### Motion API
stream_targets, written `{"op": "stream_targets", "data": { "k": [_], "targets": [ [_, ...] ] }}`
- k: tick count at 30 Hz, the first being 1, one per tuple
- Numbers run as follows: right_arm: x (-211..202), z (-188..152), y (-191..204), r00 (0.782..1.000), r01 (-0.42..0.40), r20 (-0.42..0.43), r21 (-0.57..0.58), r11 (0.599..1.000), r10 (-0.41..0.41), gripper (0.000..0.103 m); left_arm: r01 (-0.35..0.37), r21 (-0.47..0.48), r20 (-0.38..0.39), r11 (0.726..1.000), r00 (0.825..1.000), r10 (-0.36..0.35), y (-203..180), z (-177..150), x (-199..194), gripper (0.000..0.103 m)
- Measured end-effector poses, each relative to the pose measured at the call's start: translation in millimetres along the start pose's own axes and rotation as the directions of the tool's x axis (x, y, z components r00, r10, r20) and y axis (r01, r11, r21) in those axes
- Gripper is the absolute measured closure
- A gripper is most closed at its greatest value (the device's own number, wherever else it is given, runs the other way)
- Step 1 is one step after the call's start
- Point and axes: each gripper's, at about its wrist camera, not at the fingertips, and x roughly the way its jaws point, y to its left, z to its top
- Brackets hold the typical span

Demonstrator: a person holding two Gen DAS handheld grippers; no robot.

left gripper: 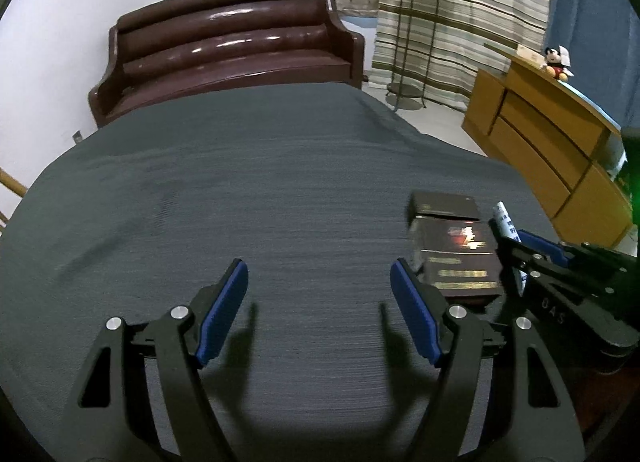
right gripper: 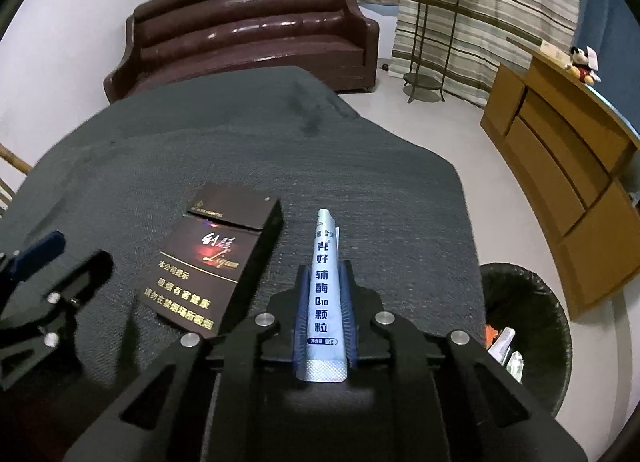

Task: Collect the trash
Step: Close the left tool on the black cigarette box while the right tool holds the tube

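A dark box (right gripper: 212, 258) lies beside the sachet (right gripper: 325, 282), bin (right gripper: 528, 302) nearby.

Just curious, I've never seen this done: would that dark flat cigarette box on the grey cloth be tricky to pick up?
Probably not. The dark flat cigarette box looks like stiff card, so likely light. It lies flat, unlikely to roll. Its glossy face may slip.

The left wrist view is looking forward and down along its open black gripper (left gripper: 319, 274) close over a grey cloth-covered table (left gripper: 260, 182). The right wrist view is sitting just to the right, facing the same way. Both are sharing the dark flat cigarette box (right gripper: 216, 258), the glossy brown leather sofa (left gripper: 232, 46) and the yellow wooden cabinet (right gripper: 560, 166).
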Motion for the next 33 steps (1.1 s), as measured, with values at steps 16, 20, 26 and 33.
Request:
{"op": "stream_targets", "data": {
  "k": [16,20,26,33],
  "targets": [
    [-29.3,-12.0,-65.4,0.996,0.01,0.085,0.121,0.993,-0.02,0.087,0.065,0.091,-0.01,0.994,0.998,-0.065,-73.3,6.9,13.3,0.031],
    [-30.2,-16.0,-75.8,0.996,0.009,0.086,0.141,0.99,-0.021,0.087,0.064,0.103,-0.04,0.993,0.997,-0.06,-81.6,7.2,26.3,0.031],
    [-26.6,-16.8,-77.7,0.997,-0.003,0.083,0.149,0.989,-0.009,0.087,0.064,0.103,-0.072,0.993,0.996,-0.057,-83.3,11.9,37.3,0.033],
    [-27.0,-16.9,-81.6,0.996,-0.008,0.086,0.15,0.989,-0.005,0.087,0.08,0.115,-0.106,0.99,0.992,-0.068,-82.3,10.4,41.9,0.049]
  ]
}}
